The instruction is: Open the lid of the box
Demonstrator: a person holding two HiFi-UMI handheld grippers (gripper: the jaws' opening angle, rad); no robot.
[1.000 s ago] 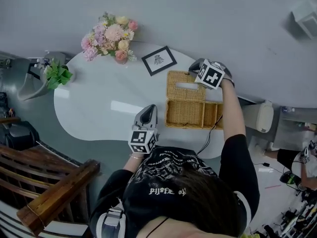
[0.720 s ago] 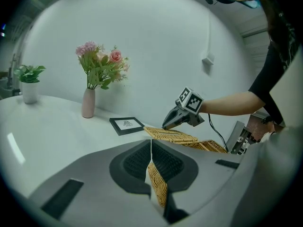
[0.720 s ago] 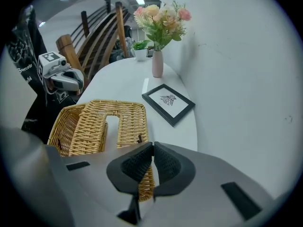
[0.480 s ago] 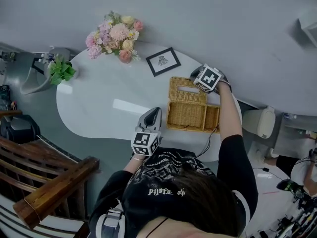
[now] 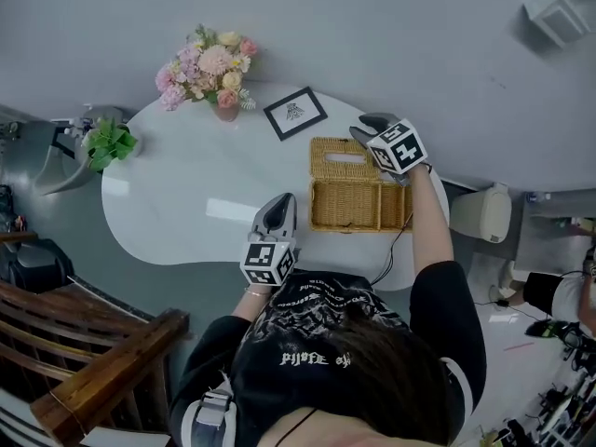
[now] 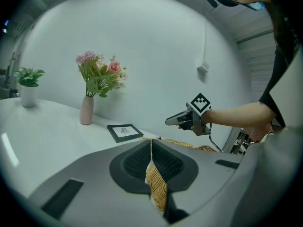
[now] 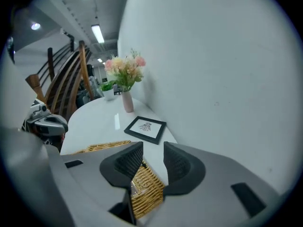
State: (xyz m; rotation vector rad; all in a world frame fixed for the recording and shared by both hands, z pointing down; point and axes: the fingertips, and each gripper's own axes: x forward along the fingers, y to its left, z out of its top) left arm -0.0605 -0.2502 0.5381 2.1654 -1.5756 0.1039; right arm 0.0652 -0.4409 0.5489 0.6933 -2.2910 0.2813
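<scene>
The wicker box (image 5: 346, 229) stands open on the white table (image 5: 186, 203). Its lid (image 5: 337, 156) lies folded back toward the wall. My right gripper (image 5: 366, 127) hovers over the lid's far right corner. Its jaws are opening and stand apart. In the right gripper view, the lid (image 7: 147, 195) shows below the gap of the right gripper (image 7: 153, 148), untouched by the pads. My left gripper (image 5: 281, 203) is shut, just left of the box and pointing along its left wall. In the left gripper view, wicker shows through the slit below the left gripper (image 6: 151, 143), and the box's rim (image 6: 189, 145) lies beyond.
A framed picture (image 5: 297, 113) lies behind the box, close to the wall. A vase of flowers (image 5: 216, 73) stands at the table's far left, with a potted plant (image 5: 109, 141) at the left end. A black cable (image 5: 396, 250) runs off the table's front right. Wooden rails (image 5: 102, 352) stand lower left.
The right gripper's jaws have come apart and let go of the lid's corner. The lid lies back flat. The left gripper has kept its place beside the box.
</scene>
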